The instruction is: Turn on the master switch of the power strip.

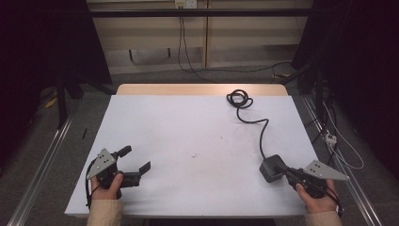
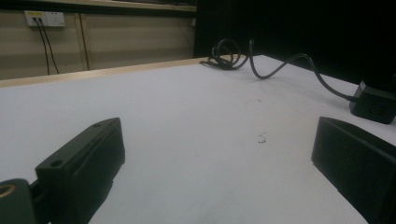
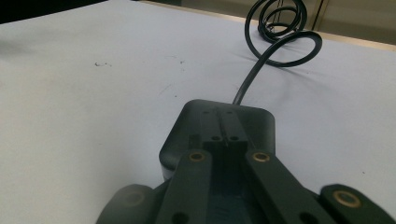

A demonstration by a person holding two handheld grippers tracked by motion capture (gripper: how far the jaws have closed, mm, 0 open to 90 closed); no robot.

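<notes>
The desk (image 1: 188, 122) under me is a broad white sheet with a strip of bare wood along its far edge, and a few small dark scuffs (image 1: 194, 155) near its middle. Across its right half runs a black cable (image 1: 261, 132), coiled into loose loops (image 1: 239, 99) near the far edge and snaking back toward me to a dark grey box (image 1: 272, 168) at the near right. My right gripper (image 1: 291, 174) sits at that near right corner, its jaws drawn together, side by side, and lying on top of the box; I cannot tell whether they pinch any part of it. My left gripper (image 1: 136, 165) rests at the near left, well apart from the box, its jaws spread wide with only bare desk between them.
</notes>
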